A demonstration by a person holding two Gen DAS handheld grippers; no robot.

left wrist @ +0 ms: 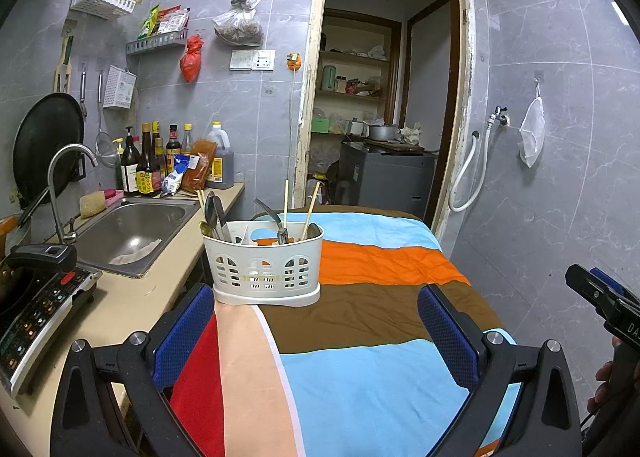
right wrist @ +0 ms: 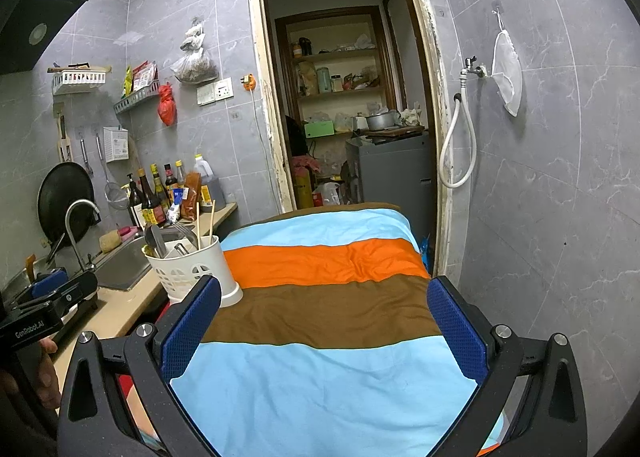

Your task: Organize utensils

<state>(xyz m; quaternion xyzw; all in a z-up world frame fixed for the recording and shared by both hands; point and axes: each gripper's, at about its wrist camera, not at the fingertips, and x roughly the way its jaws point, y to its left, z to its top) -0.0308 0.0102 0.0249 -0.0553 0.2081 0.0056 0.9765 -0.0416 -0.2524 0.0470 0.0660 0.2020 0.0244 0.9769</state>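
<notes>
Upright: chopsticks (left wrist: 285,204), spoons (left wrist: 214,217) in caddy (left wrist: 262,271), handles down.

Left gripper (left wrist: 316,337): black angular frame, round silver screws at the finger pivots, blue mesh-textured pads (left wrist: 186,333). Right gripper (right wrist: 324,333): same build, black speckled plastic, blue pads (right wrist: 456,329). White "GenRobot.AI" lettering on the left unit's black body, seen from the right wrist.

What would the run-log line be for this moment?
left hand-held gripper: open, empty | right hand-held gripper: open, empty | white utensil caddy: upright on striped cloth, holds spoons, fork, chopsticks | cloth otherwise bare
</notes>
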